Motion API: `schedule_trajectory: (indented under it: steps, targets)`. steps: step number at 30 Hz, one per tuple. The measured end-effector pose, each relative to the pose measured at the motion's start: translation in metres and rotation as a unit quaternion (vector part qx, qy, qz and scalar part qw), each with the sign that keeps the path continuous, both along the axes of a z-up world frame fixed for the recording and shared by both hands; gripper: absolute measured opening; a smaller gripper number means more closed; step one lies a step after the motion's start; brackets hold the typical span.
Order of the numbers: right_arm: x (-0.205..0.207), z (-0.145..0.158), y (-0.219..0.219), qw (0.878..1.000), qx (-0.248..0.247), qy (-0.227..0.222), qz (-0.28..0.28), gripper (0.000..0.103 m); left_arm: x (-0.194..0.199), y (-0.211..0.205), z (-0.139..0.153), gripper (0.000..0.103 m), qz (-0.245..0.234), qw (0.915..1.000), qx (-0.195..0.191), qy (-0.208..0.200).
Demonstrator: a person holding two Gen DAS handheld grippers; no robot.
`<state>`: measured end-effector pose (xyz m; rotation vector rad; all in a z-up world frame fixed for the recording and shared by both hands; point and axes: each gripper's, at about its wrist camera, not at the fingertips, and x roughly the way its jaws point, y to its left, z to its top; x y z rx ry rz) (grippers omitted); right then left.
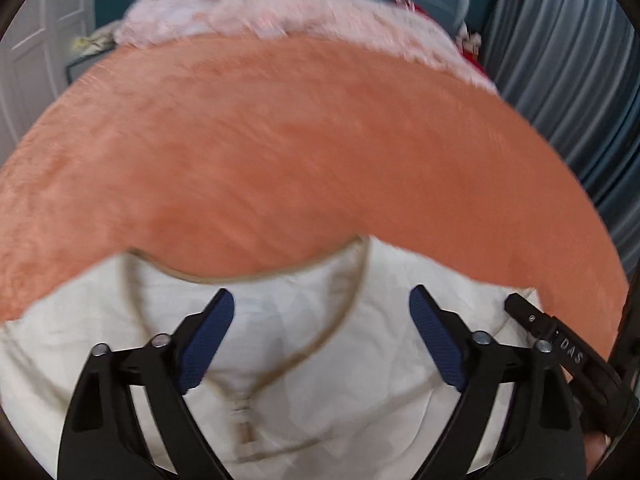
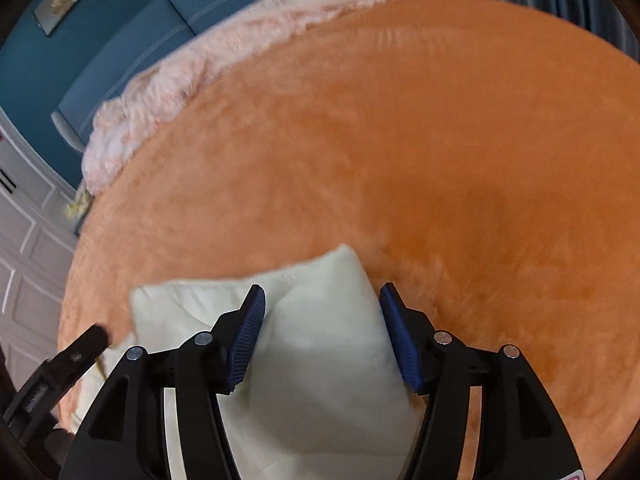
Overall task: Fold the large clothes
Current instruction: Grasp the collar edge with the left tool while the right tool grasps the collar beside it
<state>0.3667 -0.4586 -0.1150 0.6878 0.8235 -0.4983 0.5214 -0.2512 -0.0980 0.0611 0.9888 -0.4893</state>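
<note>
A cream-white garment with a tan-trimmed neckline lies on an orange plush bedcover. My left gripper hovers over the neckline, blue pads wide apart, nothing between them. In the right wrist view a folded corner of the same cream garment lies on the orange bedcover. My right gripper stands above that corner with jaws apart, pads clear of the cloth. The other gripper's black tip shows at each view's edge.
A pale pink fluffy blanket lies along the far edge of the bed. Behind it are a blue headboard, grey curtains at the right, a white panelled door at the left, and red items.
</note>
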Motion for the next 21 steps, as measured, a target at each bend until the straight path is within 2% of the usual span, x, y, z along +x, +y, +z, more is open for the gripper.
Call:
schedule_trajectory:
  steps: [1, 2, 4, 6, 8, 13, 15, 16, 18, 19, 21]
  targets:
    - [0.001, -0.003, 0.001, 1.000, -0.006, 0.003, 0.005, 0.051, 0.002, -0.011, -0.012, 0.063, -0.004, 0.9998, 0.015, 0.009]
    - [0.000, -0.003, 0.003, 1.000, -0.013, 0.002, 0.009, 0.040, 0.003, -0.017, -0.019, 0.057, -0.008, 0.9996, 0.024, 0.015]
    - [-0.002, -0.003, 0.011, 0.999, -0.025, -0.001, 0.021, 0.026, 0.002, -0.026, -0.033, 0.038, -0.010, 0.9987, 0.046, 0.019]
    - [-0.002, -0.002, 0.014, 0.999, -0.035, -0.006, 0.023, 0.018, -0.001, -0.028, -0.039, 0.031, -0.005, 0.9980, 0.064, -0.001]
    - [-0.008, -0.003, 0.013, 0.999, -0.042, -0.012, 0.017, 0.015, -0.004, -0.031, -0.042, 0.023, -0.003, 0.9974, 0.070, -0.015]
    - [-0.013, -0.007, 0.011, 0.999, -0.042, -0.017, 0.003, 0.017, -0.009, -0.031, -0.045, 0.021, 0.008, 0.9962, 0.078, -0.039]
    - [-0.015, 0.000, 0.009, 0.999, -0.038, -0.017, -0.001, 0.019, -0.011, -0.021, -0.035, 0.021, 0.035, 0.9940, 0.090, -0.052]
    - [-0.018, 0.010, 0.012, 0.999, -0.050, -0.017, -0.006, 0.023, -0.013, -0.007, -0.022, 0.022, 0.043, 0.9940, 0.075, -0.067]
    - [-0.028, 0.046, 0.028, 0.993, -0.112, -0.044, -0.007, 0.026, -0.017, 0.023, 0.003, 0.028, 0.036, 0.9942, 0.046, -0.090]
    - [-0.029, 0.061, 0.039, 0.990, -0.131, -0.059, 0.005, 0.026, -0.018, 0.036, 0.010, 0.033, 0.038, 0.9934, 0.050, -0.097]
    - [-0.020, 0.092, 0.068, 0.985, -0.137, -0.089, 0.052, 0.026, -0.016, 0.065, 0.019, 0.033, 0.044, 0.9927, 0.053, -0.099]
